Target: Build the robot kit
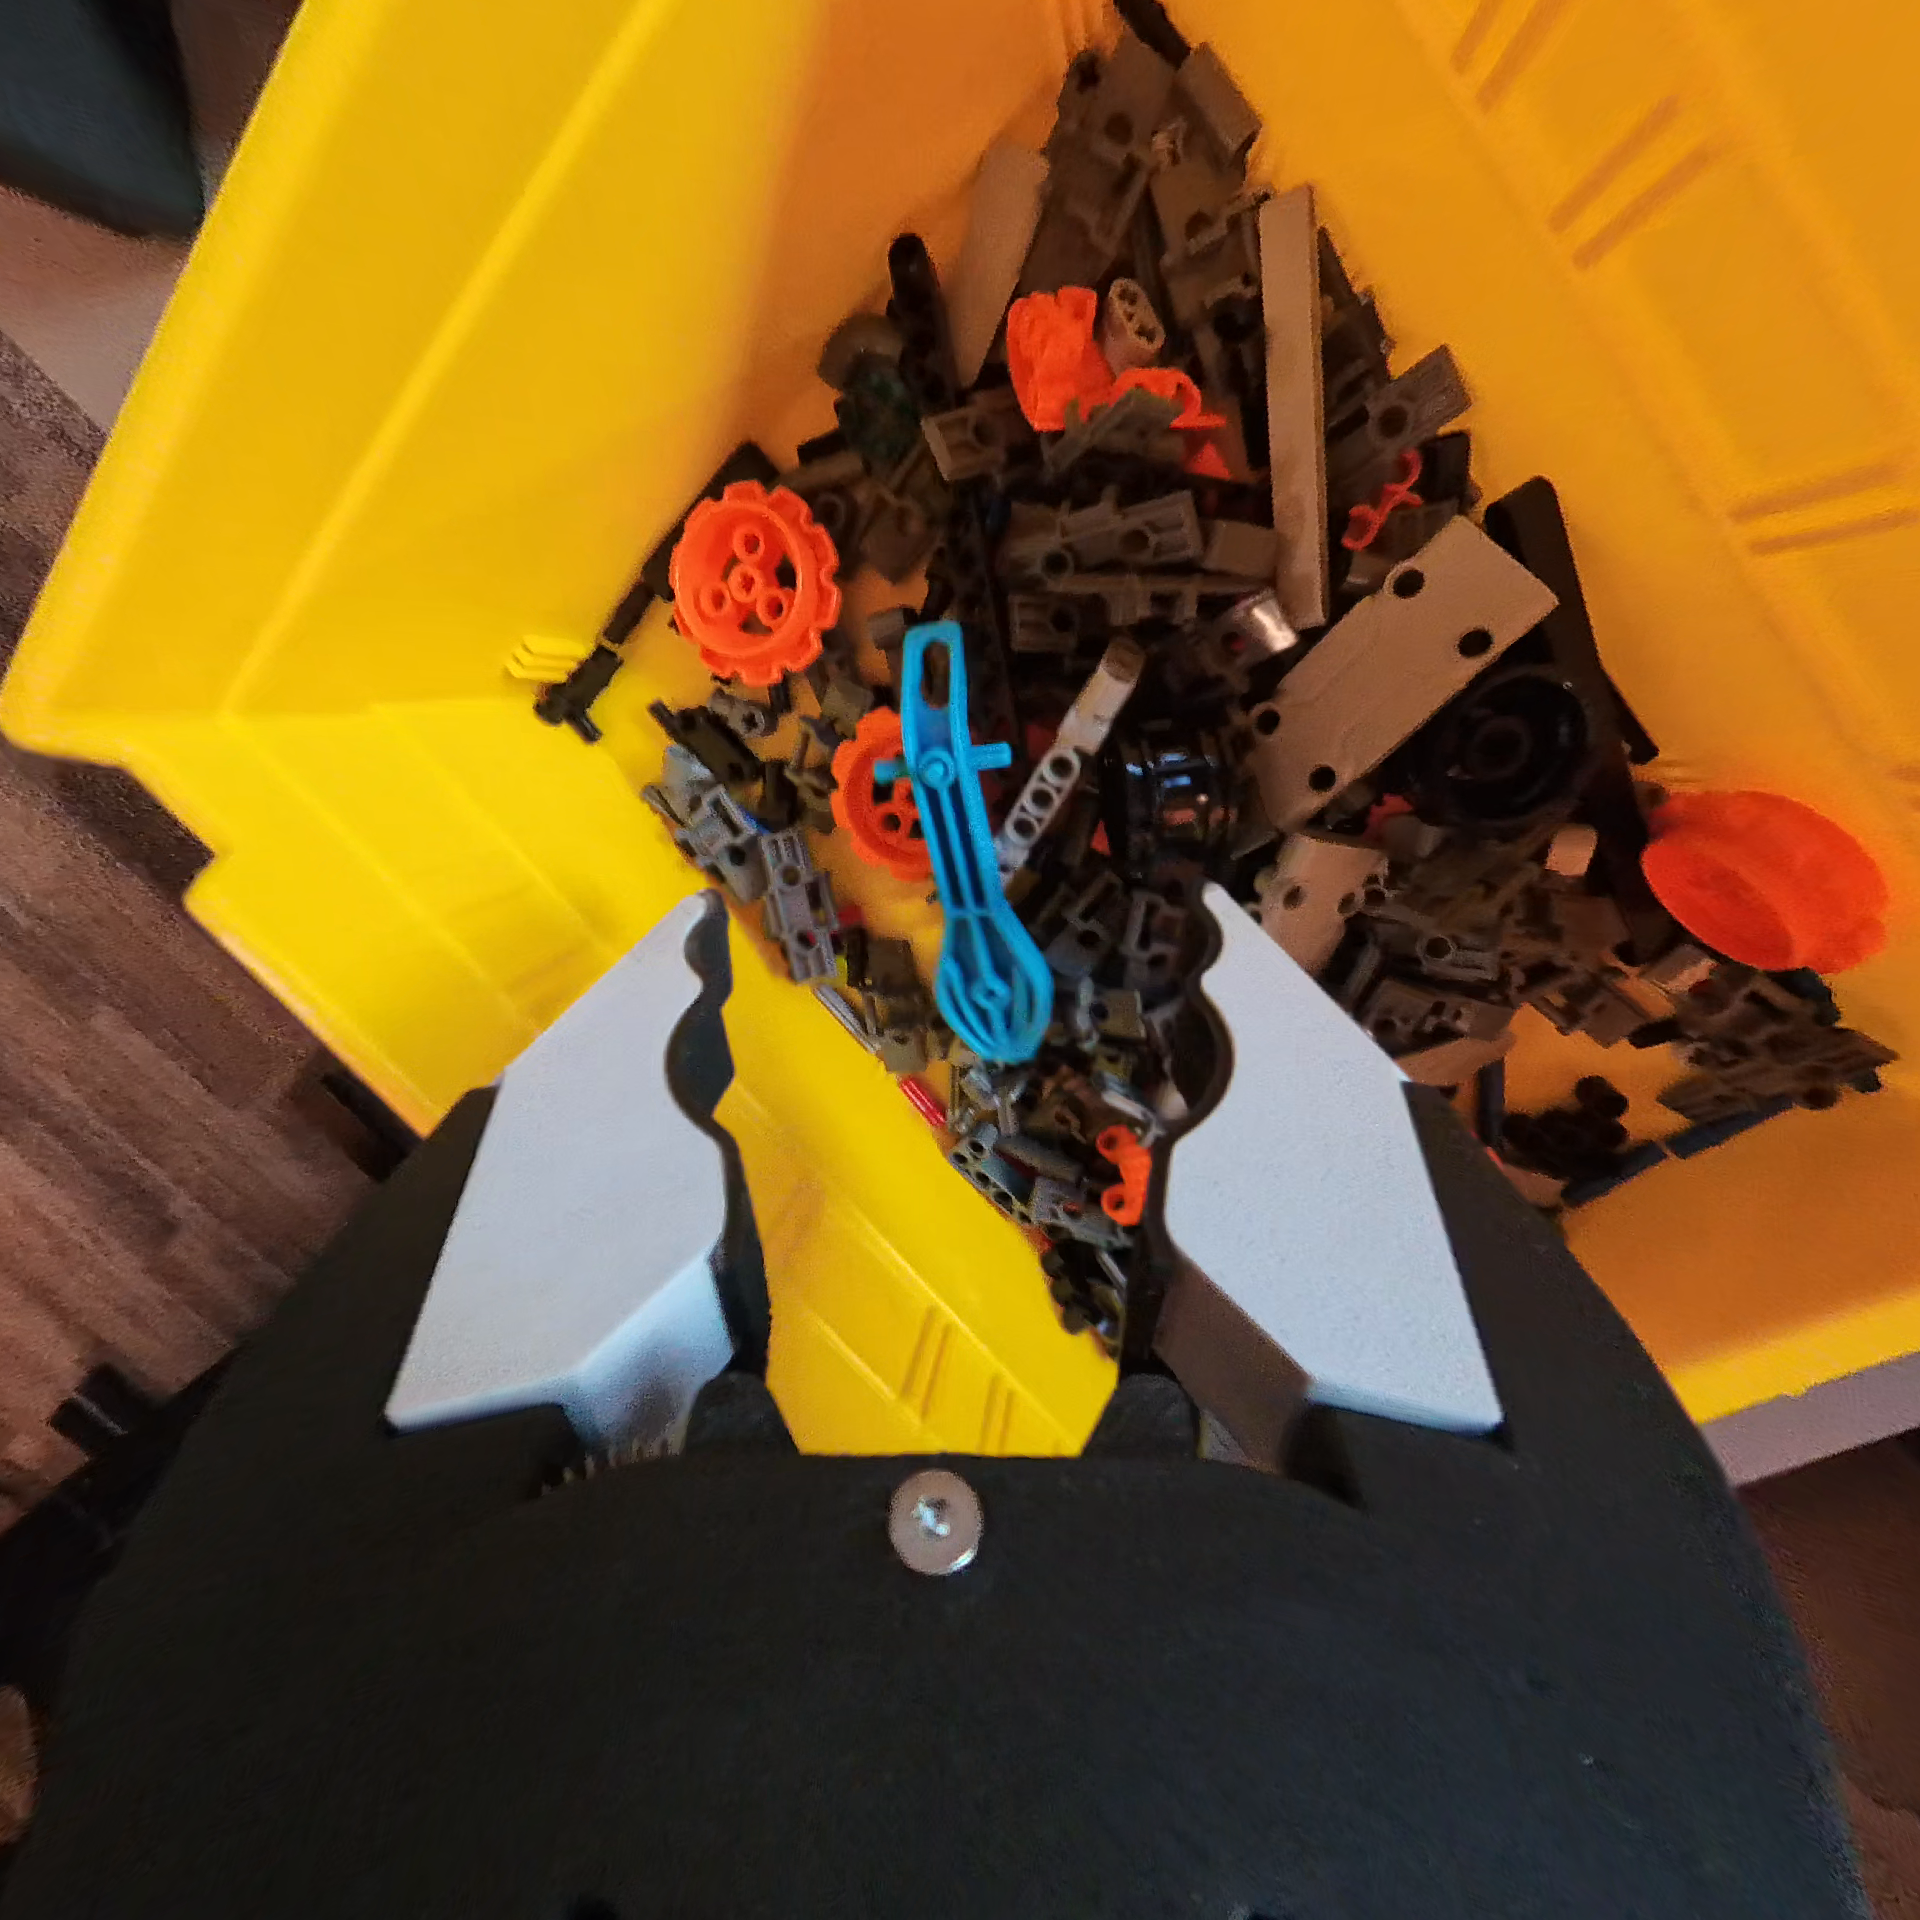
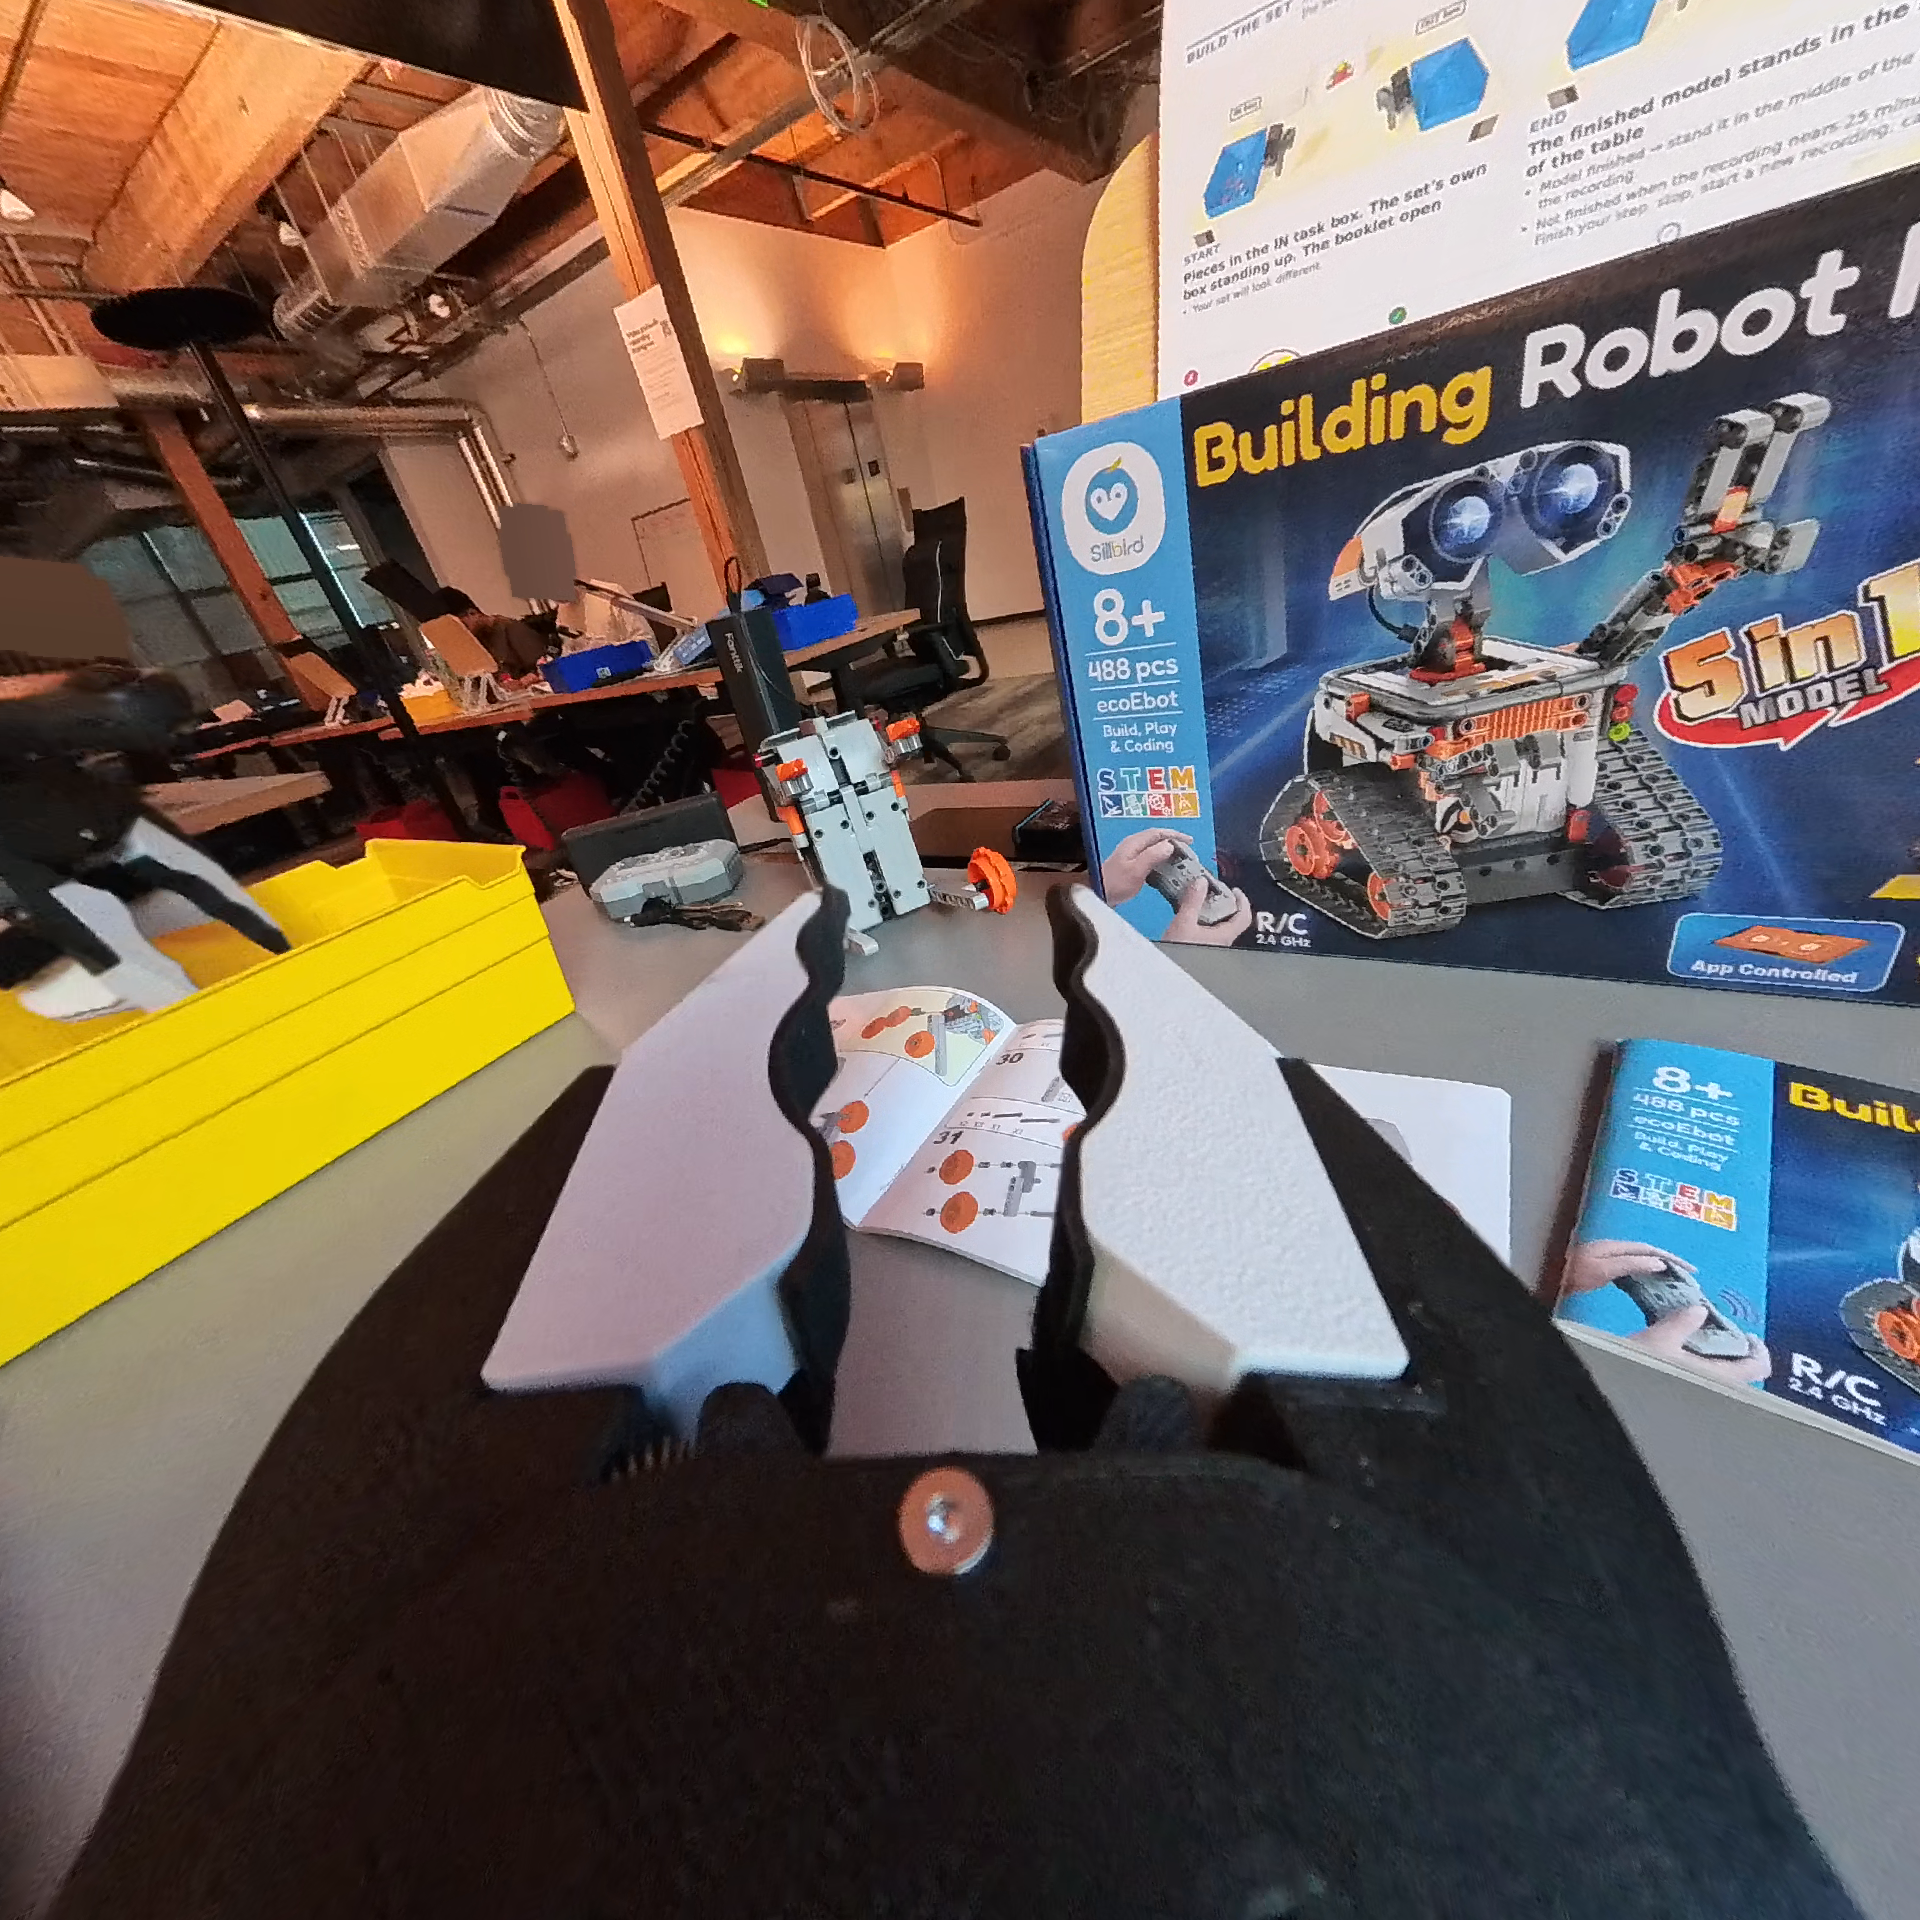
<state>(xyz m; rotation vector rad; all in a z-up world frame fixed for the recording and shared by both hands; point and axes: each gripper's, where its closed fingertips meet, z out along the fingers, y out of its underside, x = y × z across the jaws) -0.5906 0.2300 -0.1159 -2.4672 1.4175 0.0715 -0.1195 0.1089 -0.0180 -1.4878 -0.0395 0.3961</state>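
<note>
**Tongs over the parts bin, half-built model waiting on the worktop**

Big open workshop here, wood-beam ceiling, desks and office chairs sitting way in the back, and up front a grey worktop [image 2: 312, 1455] that's carrying everything.

The left tongs [image 1: 961, 940] are hanging over a yellow bin [image 1: 468, 468] full of little building pieces, mostly grey and black. They're standing wide apart, holding nothing. Nearest thing is a blue lever-shaped tool [image 1: 961, 831] lying on top of the pile, its rounded end sitting right between the 2 tips. An orange gear [image 1: 750, 582] is lying just beyond it near the bin wall.

My guess on handling: the blue piece looks like light, stiff, slick plastic, so pinching across the narrow shank seems safer than the wide rounded end. The loose bits under it will probably shift.

The right tongs [image 2: 940, 914] are hovering above the worktop, also apart and empty, pointing over an open instruction booklet [image 2: 935, 1122]. Past that a half-built grey and orange model [image 2: 857, 821] is standing upright, with the kit box [image 2: 1507, 675] standing beside it and a second closed booklet [image 2: 1745, 1236] lying off to the right.
</note>
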